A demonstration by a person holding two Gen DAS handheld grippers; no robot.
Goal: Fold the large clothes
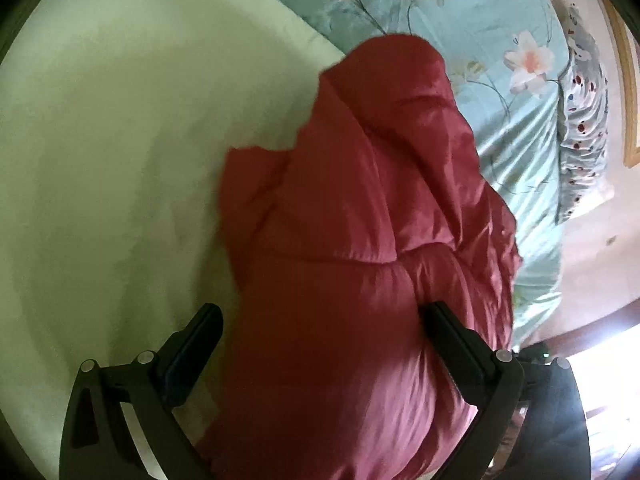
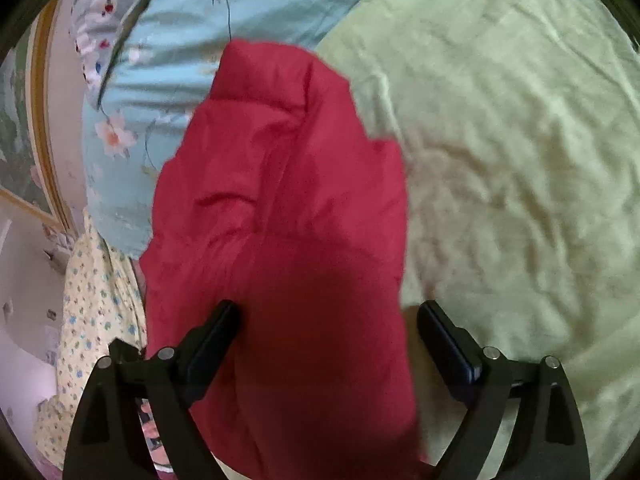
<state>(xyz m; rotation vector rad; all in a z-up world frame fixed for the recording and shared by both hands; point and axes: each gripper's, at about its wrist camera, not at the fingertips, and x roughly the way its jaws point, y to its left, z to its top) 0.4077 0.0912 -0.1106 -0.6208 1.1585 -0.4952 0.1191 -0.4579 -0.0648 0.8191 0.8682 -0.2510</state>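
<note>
A red quilted puffer jacket [image 1: 352,208] lies bunched on a pale green sheet [image 1: 120,160]; it also shows in the right wrist view [image 2: 280,208]. My left gripper [image 1: 320,320] is open, its jaws wide apart on either side of the jacket's near end; the right finger [image 1: 452,336] presses into the fabric. My right gripper [image 2: 328,320] is open too, astride the jacket's near end, with its left finger [image 2: 212,336] against the fabric and its right finger [image 2: 444,340] over the sheet [image 2: 500,160].
A light blue floral quilt [image 1: 460,40] lies beyond the jacket, also in the right wrist view [image 2: 160,80]. A spotted pillow [image 1: 584,120] sits at the far edge. A yellow floral cloth [image 2: 92,300] hangs at the left. A framed picture [image 2: 24,120] is on the wall.
</note>
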